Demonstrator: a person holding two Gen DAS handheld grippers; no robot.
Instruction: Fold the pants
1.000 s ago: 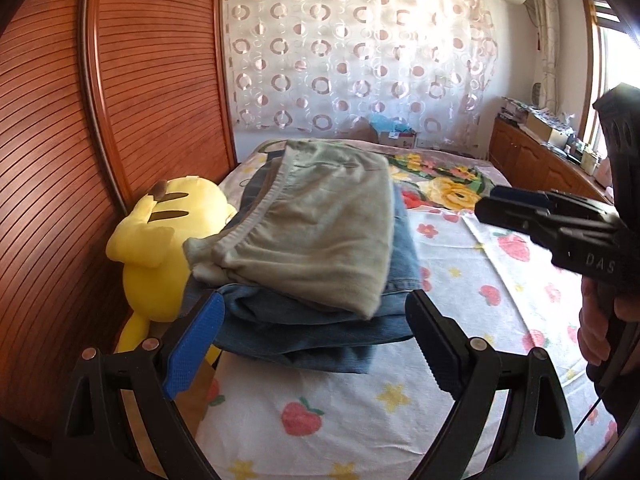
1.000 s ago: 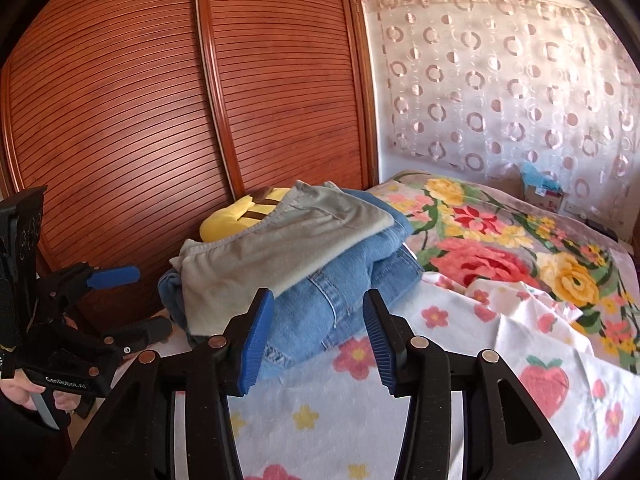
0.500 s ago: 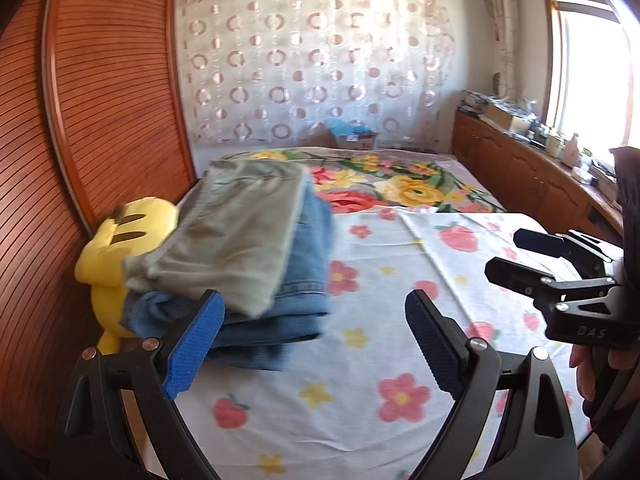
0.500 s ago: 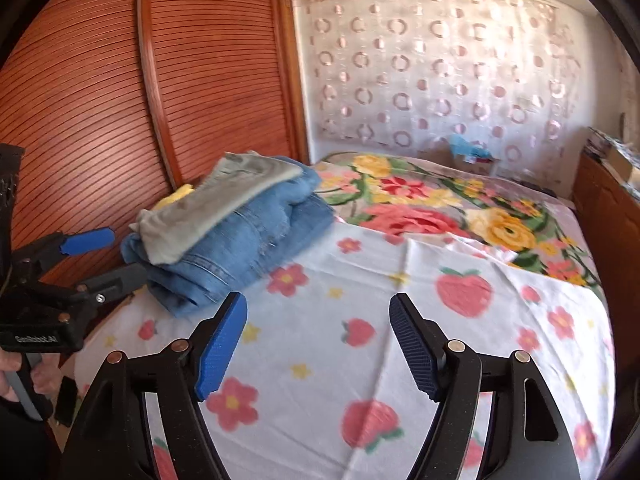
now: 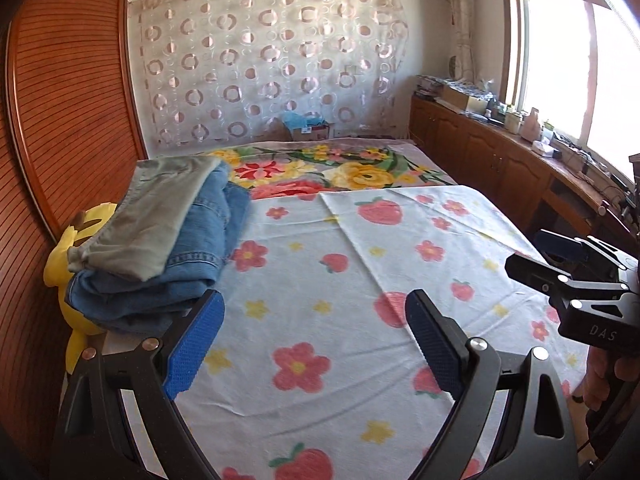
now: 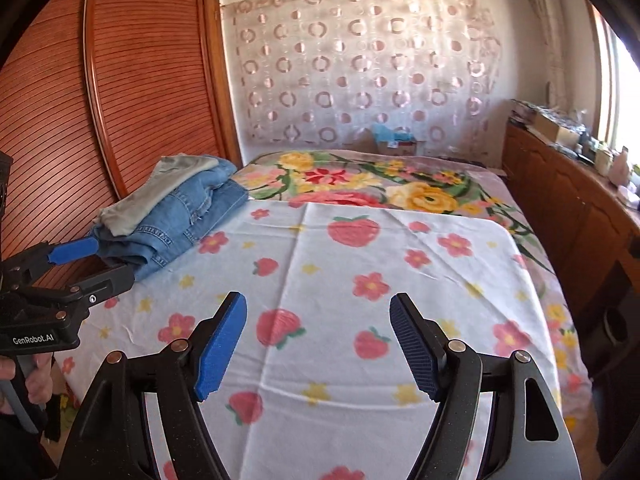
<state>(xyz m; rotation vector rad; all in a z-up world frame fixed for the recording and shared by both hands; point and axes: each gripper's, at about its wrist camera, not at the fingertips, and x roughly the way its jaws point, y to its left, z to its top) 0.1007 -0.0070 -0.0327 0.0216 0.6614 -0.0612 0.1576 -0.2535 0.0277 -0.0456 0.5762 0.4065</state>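
Folded grey-green pants (image 5: 156, 216) lie on top of folded blue jeans (image 5: 200, 248) in a stack at the bed's left edge, also seen in the right wrist view (image 6: 168, 196). My left gripper (image 5: 316, 344) is open and empty, held over the white strawberry-print sheet (image 5: 360, 280), to the right of the stack. My right gripper (image 6: 320, 344) is open and empty over the same sheet (image 6: 380, 280). Each gripper shows in the other's view: the right one (image 5: 560, 268) and the left one (image 6: 80, 260), which is close to the stack.
A yellow plush toy (image 5: 76, 248) sits between the stack and the wooden wardrobe doors (image 5: 60, 120). A floral blanket (image 5: 340, 172) covers the far bed. A wooden cabinet (image 5: 520, 176) with clutter runs along the right wall under the window. A curtain (image 5: 272, 64) hangs behind.
Both grippers have pulled back and swung right, away from the stack of pants. The right gripper has opened wider. The stack has not moved.
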